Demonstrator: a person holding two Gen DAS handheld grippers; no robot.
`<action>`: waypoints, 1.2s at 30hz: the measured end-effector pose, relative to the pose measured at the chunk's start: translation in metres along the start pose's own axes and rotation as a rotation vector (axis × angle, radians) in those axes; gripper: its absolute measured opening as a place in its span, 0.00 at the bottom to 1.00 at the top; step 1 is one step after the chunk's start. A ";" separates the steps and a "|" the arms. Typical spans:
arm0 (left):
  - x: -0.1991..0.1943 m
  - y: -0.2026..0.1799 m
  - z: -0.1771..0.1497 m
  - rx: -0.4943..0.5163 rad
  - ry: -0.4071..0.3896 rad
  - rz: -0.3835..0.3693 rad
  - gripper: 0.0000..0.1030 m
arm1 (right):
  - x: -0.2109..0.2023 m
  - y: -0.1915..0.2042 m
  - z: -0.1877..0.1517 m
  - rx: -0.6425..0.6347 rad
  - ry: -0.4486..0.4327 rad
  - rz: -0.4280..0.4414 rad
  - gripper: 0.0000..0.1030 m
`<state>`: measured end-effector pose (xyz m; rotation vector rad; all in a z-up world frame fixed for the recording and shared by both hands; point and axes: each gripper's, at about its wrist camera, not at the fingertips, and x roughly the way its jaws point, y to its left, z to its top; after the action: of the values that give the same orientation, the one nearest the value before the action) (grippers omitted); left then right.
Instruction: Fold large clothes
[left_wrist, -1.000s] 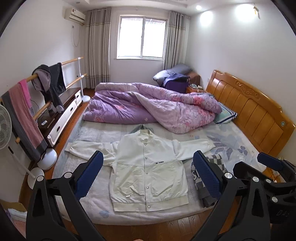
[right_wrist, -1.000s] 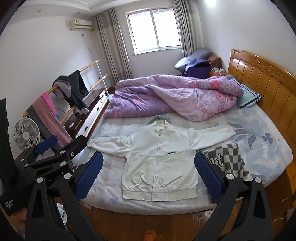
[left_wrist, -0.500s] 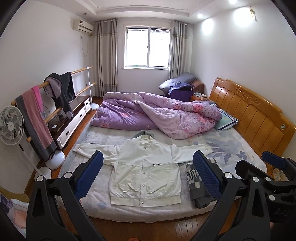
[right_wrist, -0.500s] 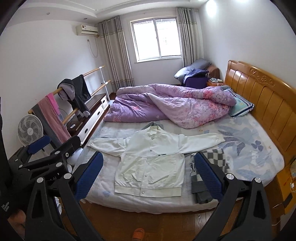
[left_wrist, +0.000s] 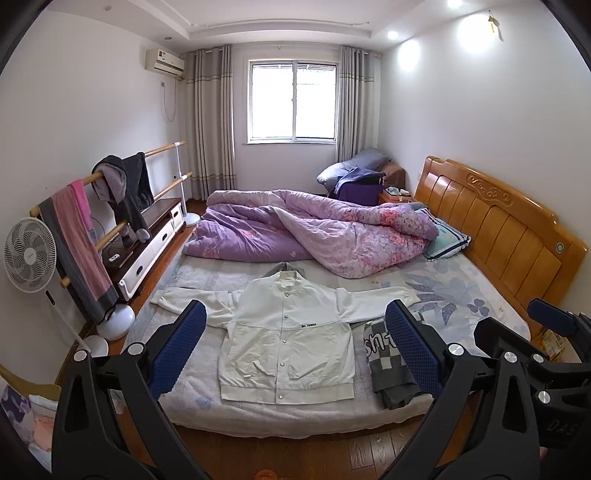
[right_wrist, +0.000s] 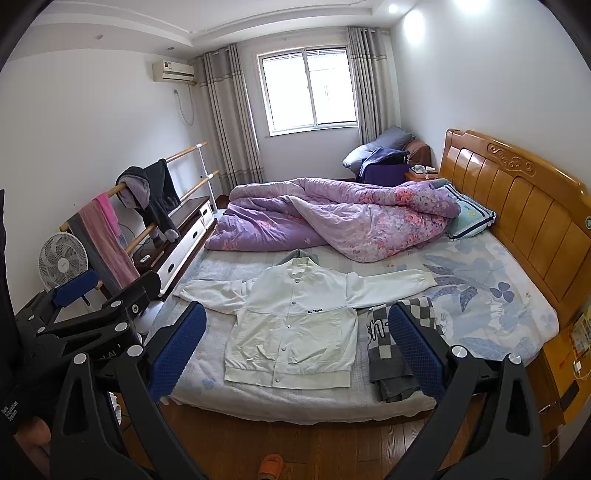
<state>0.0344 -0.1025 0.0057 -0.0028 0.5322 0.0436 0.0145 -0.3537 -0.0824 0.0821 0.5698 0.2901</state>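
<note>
No fold is made yet: the white button-up jacket (left_wrist: 286, 343) lies flat in the frame's middle on the bed (left_wrist: 461, 291), sleeves out. Left gripper (left_wrist: 291, 350) and right gripper (right_wrist: 295, 350) hang wide apart, holding nothing.

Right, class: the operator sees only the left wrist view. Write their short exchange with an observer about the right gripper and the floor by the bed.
Operator: Is the right gripper holding anything?
Observer: No. Its own view shows both pads wide apart with nothing between them, short of the white jacket.
Operator: Anything on the floor?
Observer: An orange slipper lies there, in front of the bed.
</note>
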 end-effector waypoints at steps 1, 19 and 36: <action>0.001 0.000 -0.001 0.001 -0.002 0.002 0.95 | -0.001 0.000 0.000 0.002 -0.002 -0.001 0.93; -0.018 0.007 0.001 -0.002 -0.025 0.009 0.95 | -0.011 0.013 -0.001 0.004 -0.030 -0.022 0.93; -0.021 0.012 0.004 -0.009 -0.036 0.017 0.95 | -0.013 0.018 -0.001 -0.003 -0.041 -0.020 0.93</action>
<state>0.0178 -0.0916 0.0196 -0.0057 0.4963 0.0628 -0.0009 -0.3401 -0.0736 0.0794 0.5295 0.2696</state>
